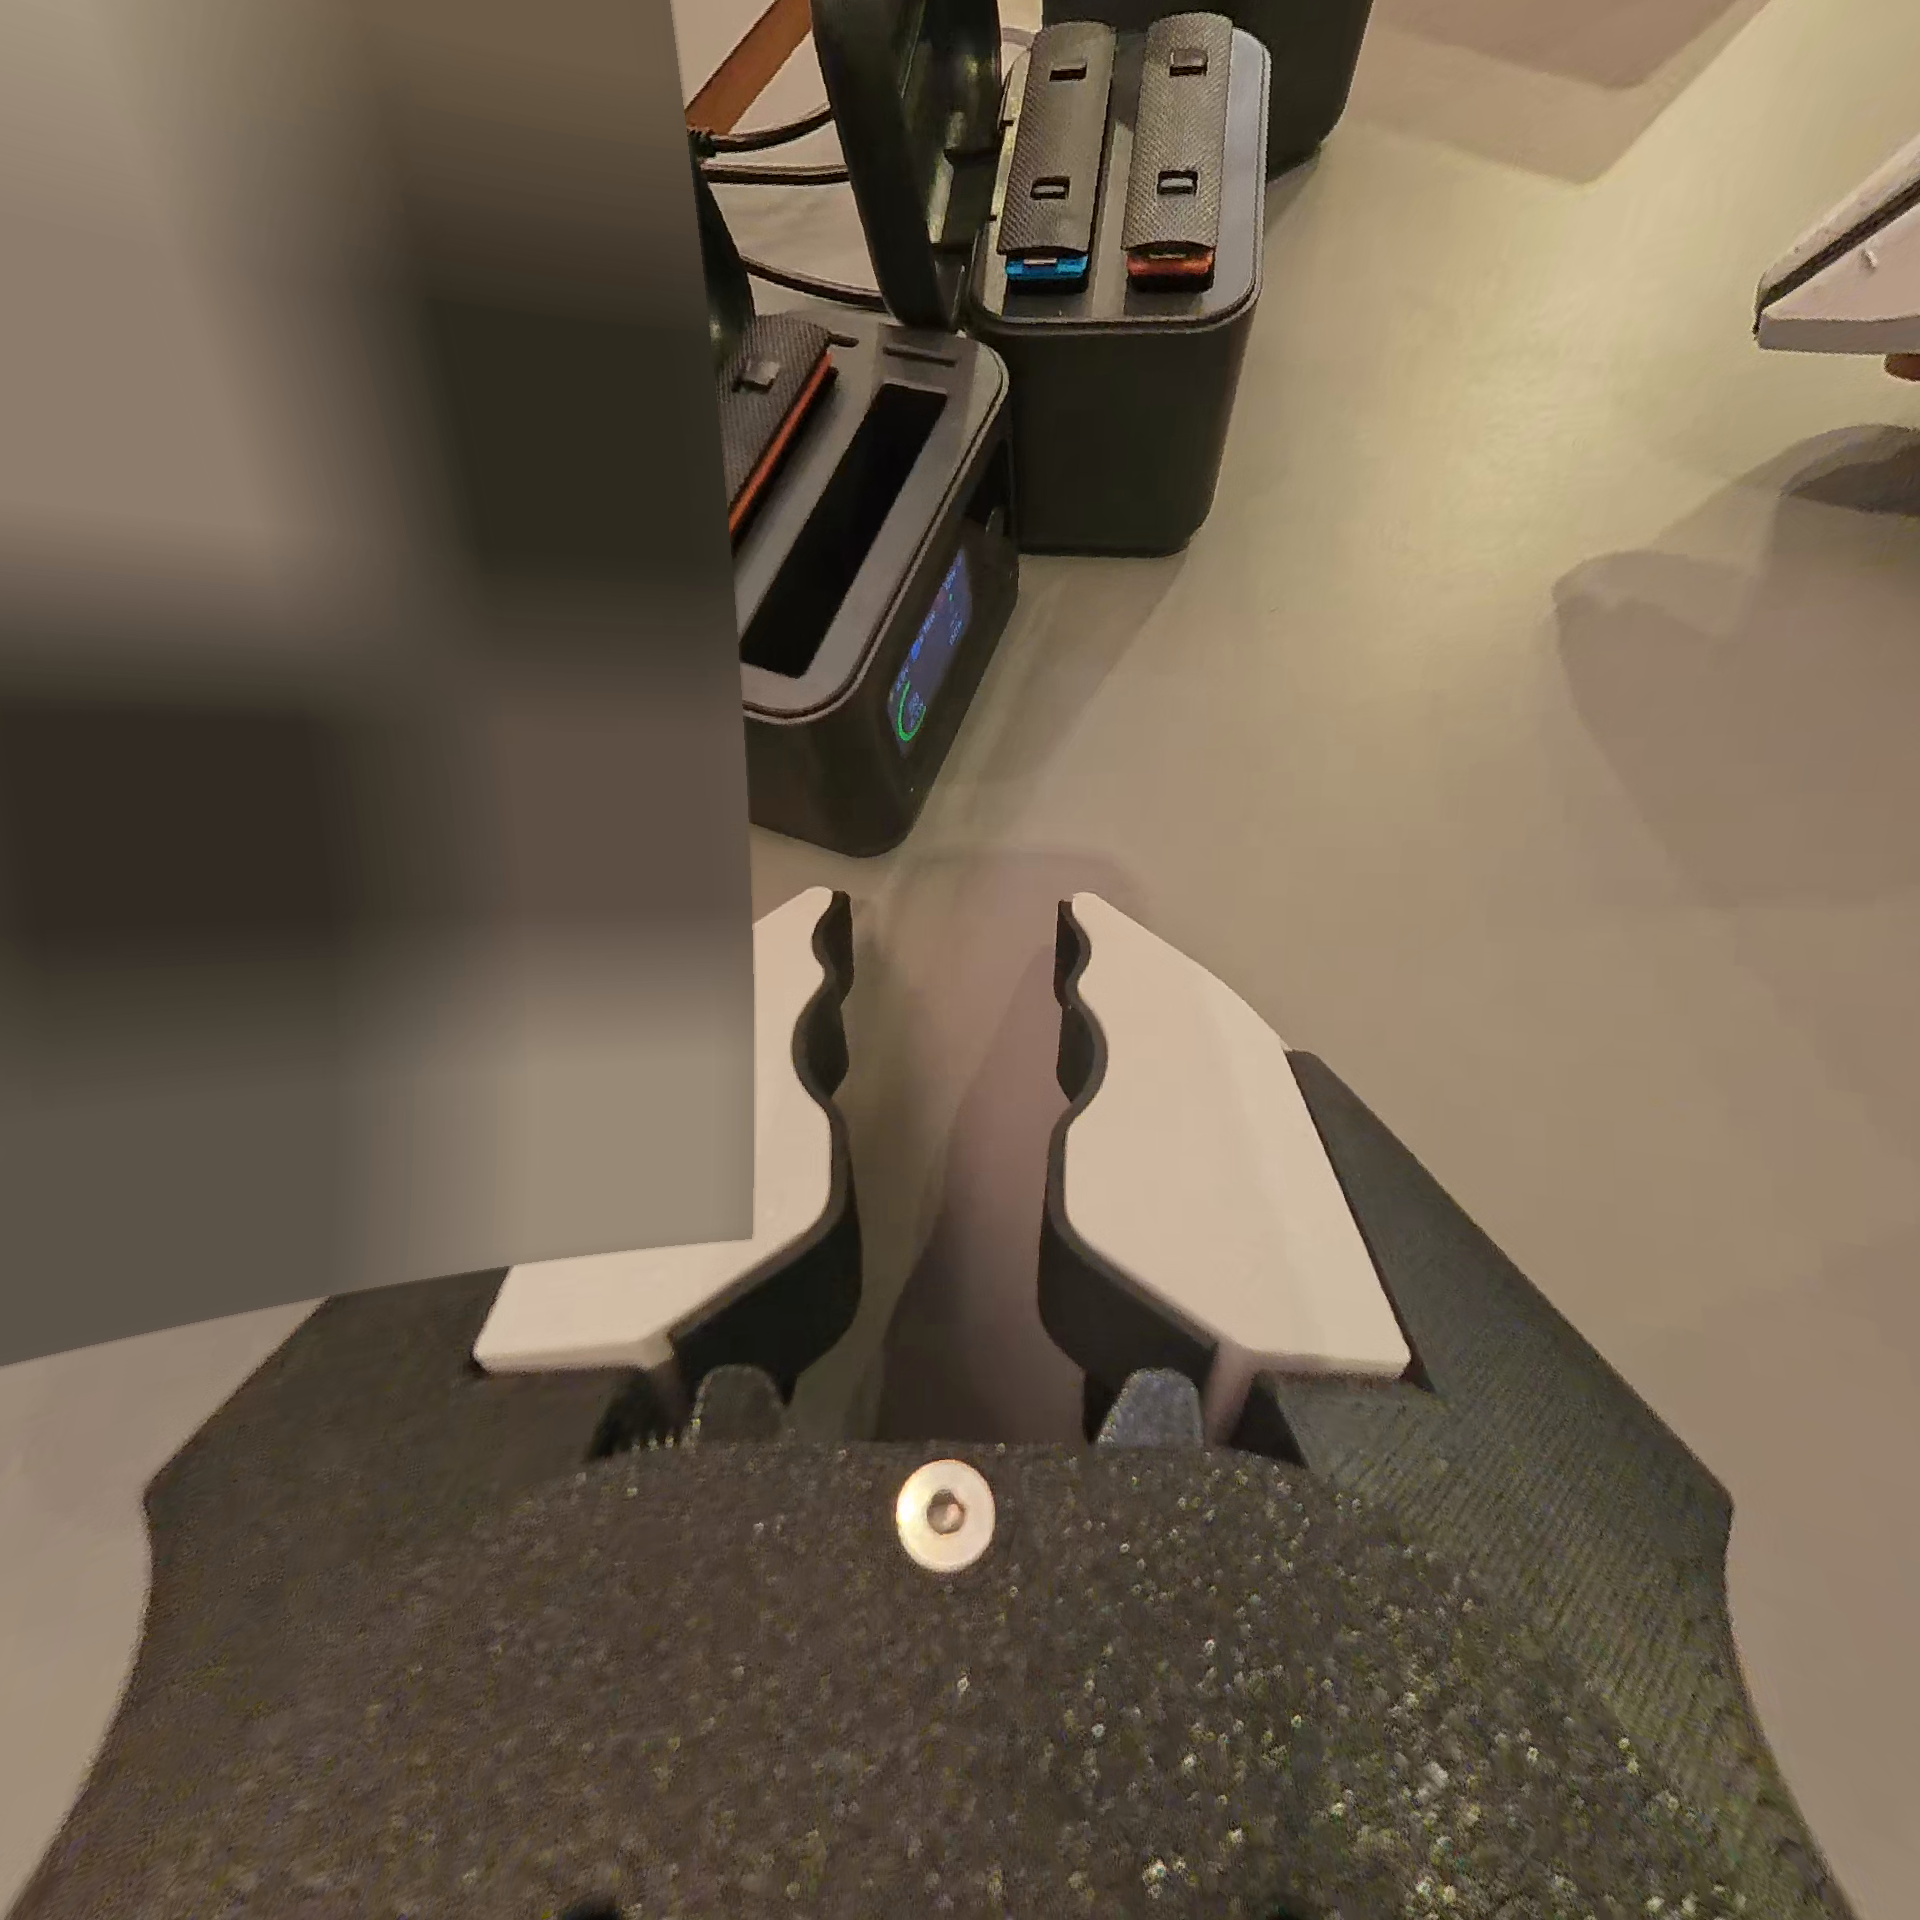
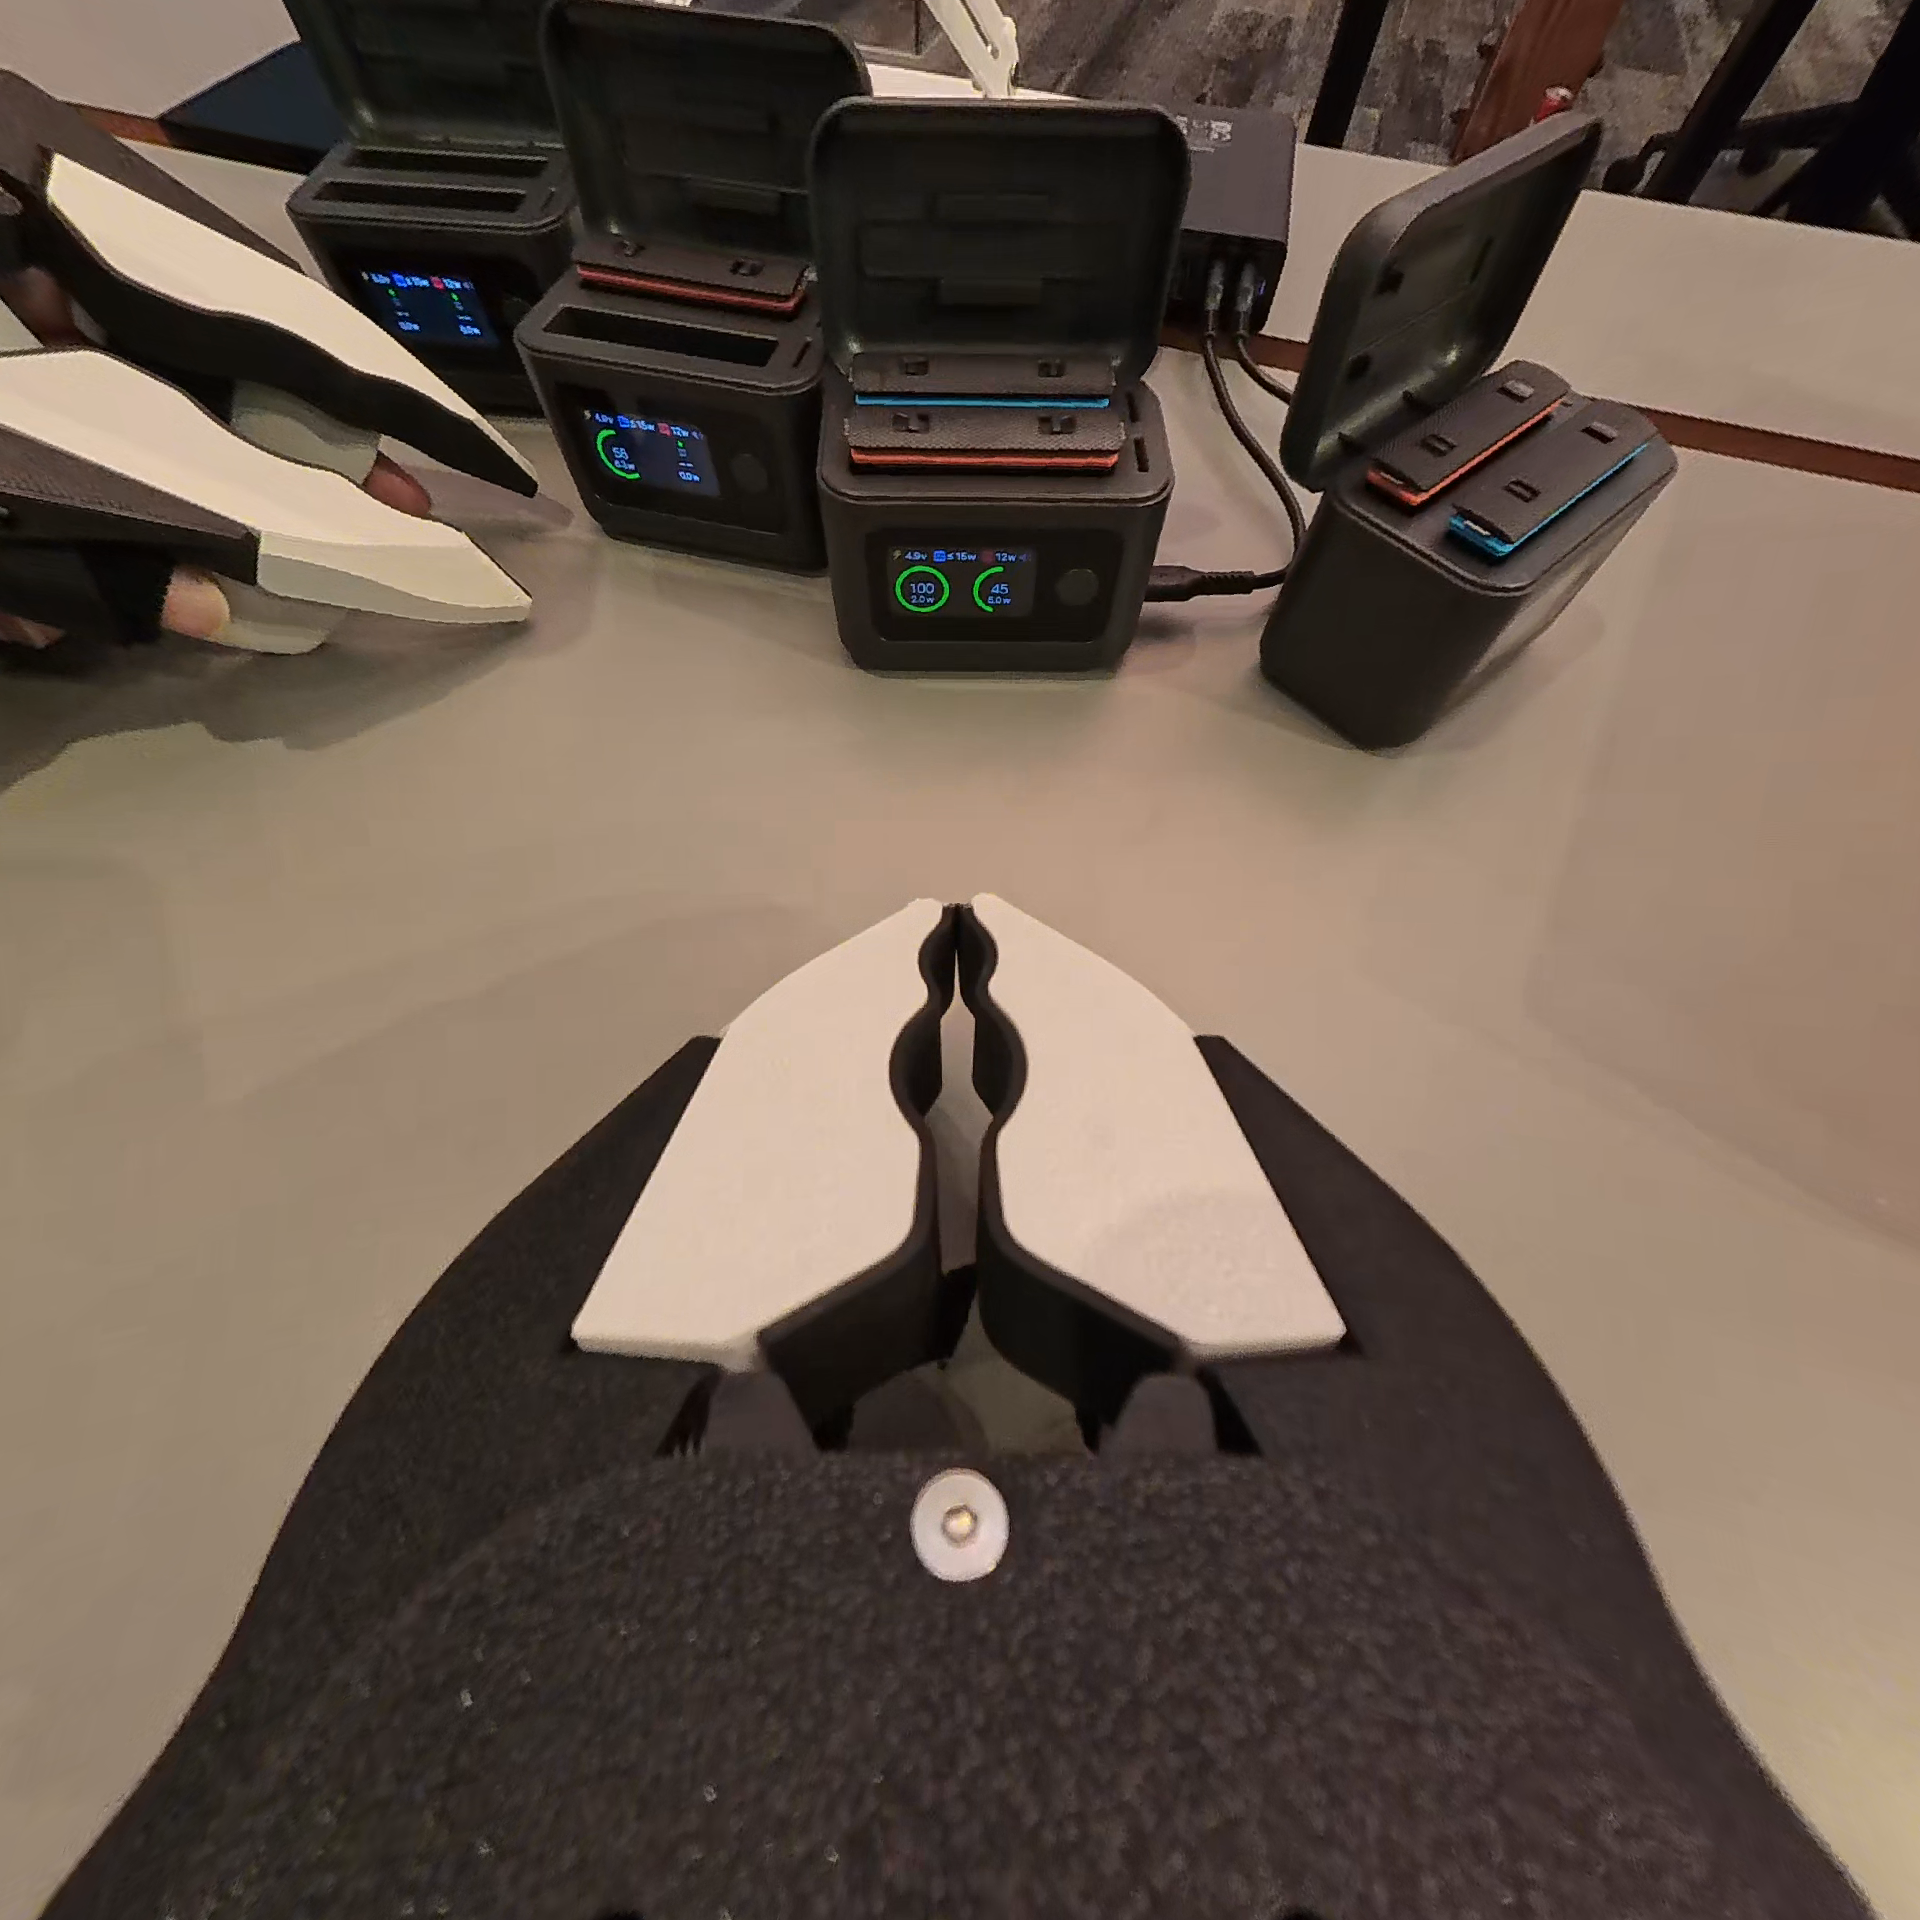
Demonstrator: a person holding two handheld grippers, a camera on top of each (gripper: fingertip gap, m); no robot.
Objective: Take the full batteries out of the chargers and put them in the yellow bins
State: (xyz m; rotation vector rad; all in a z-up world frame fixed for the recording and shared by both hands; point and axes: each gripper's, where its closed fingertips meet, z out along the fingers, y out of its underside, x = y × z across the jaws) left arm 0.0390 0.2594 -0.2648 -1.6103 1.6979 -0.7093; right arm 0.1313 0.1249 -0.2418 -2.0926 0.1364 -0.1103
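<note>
Several black chargers stand open-lidded in a row on the grey table point(image 2: 727, 831). The middle charger point(image 2: 992, 613) holds a blue-edged battery point(image 2: 982, 398) and an orange-edged battery point(image 2: 982, 452). The charger to its left point(image 2: 675, 488) holds one orange-edged battery point(image 2: 691, 286) behind an empty slot. The right charger point(image 2: 1403, 623), turned sideways, holds two batteries. My right gripper point(image 2: 961, 912) is shut and empty, well short of the row. My left gripper point(image 1: 956, 909) is open and empty just before a charger point(image 1: 873, 623) with an empty slot; it also shows in the right wrist view point(image 2: 525, 545). No yellow bin shows.
The far-left charger point(image 2: 436, 249) has empty slots. A black power hub point(image 2: 1236, 156) with cables point(image 2: 1257, 468) sits behind the row. A gloved hand point(image 2: 197, 608) holds the left gripper. A blurred patch covers the left of the left wrist view. Some 15 cm of space lies between my two pairs of fingers.
</note>
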